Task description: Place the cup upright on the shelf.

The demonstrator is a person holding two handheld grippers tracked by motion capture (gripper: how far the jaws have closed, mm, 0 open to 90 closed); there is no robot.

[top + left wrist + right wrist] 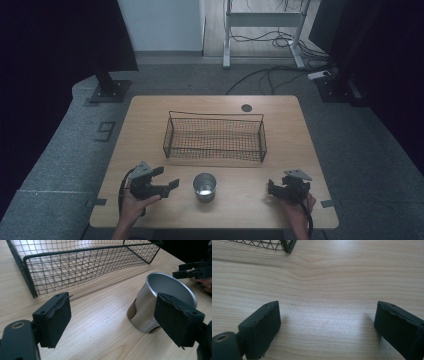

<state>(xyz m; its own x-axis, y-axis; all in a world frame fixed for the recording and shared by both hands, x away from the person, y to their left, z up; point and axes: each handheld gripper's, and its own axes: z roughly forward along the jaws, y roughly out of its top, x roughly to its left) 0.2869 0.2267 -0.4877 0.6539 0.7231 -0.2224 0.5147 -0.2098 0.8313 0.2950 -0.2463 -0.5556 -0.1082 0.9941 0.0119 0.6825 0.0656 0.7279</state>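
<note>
— Metal cup [204, 186]: where is it seen?
— Low centre of the high view, upright on the table [150, 115], below the wire basket [215, 136]; apart from both grippers.
— The jaws?
— The left gripper [167, 179] is held wide, nothing gripped; the right gripper [270, 188] is likewise spread over bare wood.

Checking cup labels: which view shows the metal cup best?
Left gripper view: the metal cup is close, with rim, wall and base band clear. High view shows it small, upright before the wire basket. Right gripper view looks at bare table.
</note>
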